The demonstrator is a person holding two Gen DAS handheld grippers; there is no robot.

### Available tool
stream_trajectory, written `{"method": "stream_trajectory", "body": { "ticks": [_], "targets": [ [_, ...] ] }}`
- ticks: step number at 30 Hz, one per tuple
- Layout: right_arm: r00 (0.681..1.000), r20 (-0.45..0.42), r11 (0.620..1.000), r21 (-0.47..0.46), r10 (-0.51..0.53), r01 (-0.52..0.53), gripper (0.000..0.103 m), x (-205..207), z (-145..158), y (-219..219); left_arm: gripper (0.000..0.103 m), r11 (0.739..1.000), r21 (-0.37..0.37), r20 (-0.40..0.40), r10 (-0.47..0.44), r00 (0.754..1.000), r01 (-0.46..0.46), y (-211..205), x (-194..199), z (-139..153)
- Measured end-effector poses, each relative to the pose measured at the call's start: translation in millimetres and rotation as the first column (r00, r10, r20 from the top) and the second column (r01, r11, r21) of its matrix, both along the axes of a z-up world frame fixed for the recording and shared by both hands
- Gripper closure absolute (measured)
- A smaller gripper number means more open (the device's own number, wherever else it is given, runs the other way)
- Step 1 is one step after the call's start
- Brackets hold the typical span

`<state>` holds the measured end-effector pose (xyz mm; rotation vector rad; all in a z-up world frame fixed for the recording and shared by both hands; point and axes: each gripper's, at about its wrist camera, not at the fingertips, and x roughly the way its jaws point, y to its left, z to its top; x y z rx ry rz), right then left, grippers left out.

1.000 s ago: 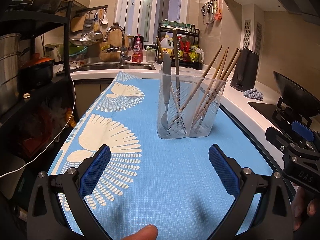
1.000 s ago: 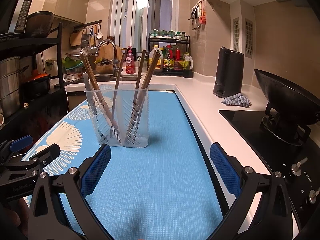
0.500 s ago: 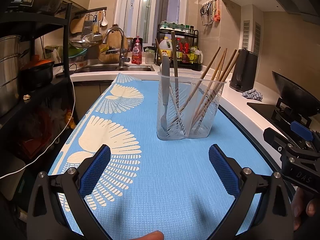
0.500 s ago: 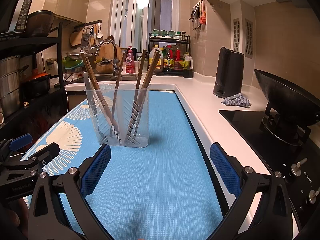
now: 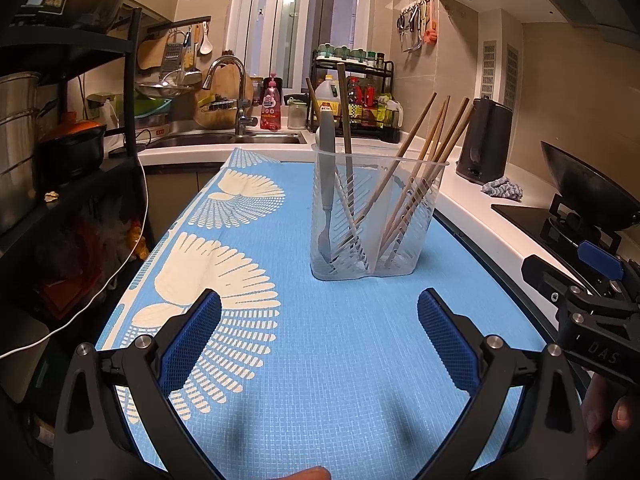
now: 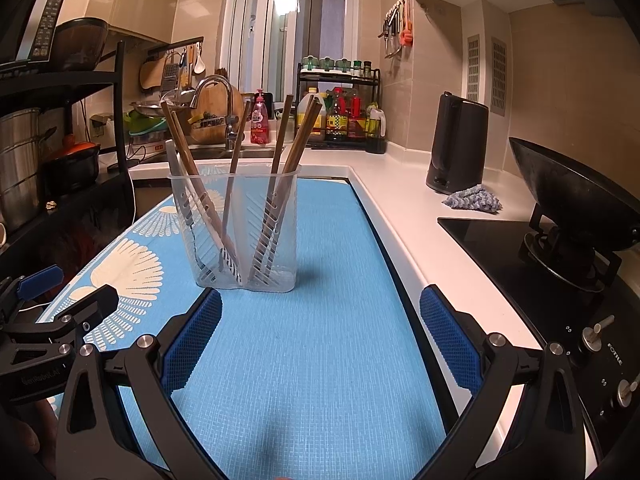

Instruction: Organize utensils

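A clear plastic utensil holder point(image 5: 374, 216) stands upright on the blue mat point(image 5: 320, 360). It holds several wooden chopsticks point(image 5: 420, 160) and a grey-handled fork point(image 5: 326, 184), tines down. It also shows in the right wrist view point(image 6: 240, 232) with the chopsticks point(image 6: 288, 140). My left gripper point(image 5: 318, 320) is open and empty, low over the mat, in front of the holder. My right gripper point(image 6: 320, 320) is open and empty, in front and to the right of the holder. Each gripper shows at the edge of the other's view.
A sink with a tap point(image 5: 236, 100) and a bottle rack point(image 5: 352, 96) lie behind the mat. A black kettle point(image 5: 484, 140), a cloth point(image 5: 502, 190) and a hob with a wok point(image 6: 568, 196) stand to the right. A black shelf with pots point(image 5: 68, 144) is on the left.
Both grippers have stayed open and empty. The left view has shifted slightly, the holder sitting a little lower in frame. The right view is almost unchanged.
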<state>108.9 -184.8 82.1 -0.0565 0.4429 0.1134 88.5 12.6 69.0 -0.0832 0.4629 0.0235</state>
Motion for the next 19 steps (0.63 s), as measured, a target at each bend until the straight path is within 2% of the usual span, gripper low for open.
{"method": "stream_trajectory", "body": {
  "ticks": [19],
  "targets": [
    [1.000,-0.002,1.000,-0.002,0.000,0.000,0.006,0.1,-1.2,0.5,0.008,1.000,-0.005,0.018,-0.007,1.000,0.007,0.3,-1.4,-0.9]
  ]
}}
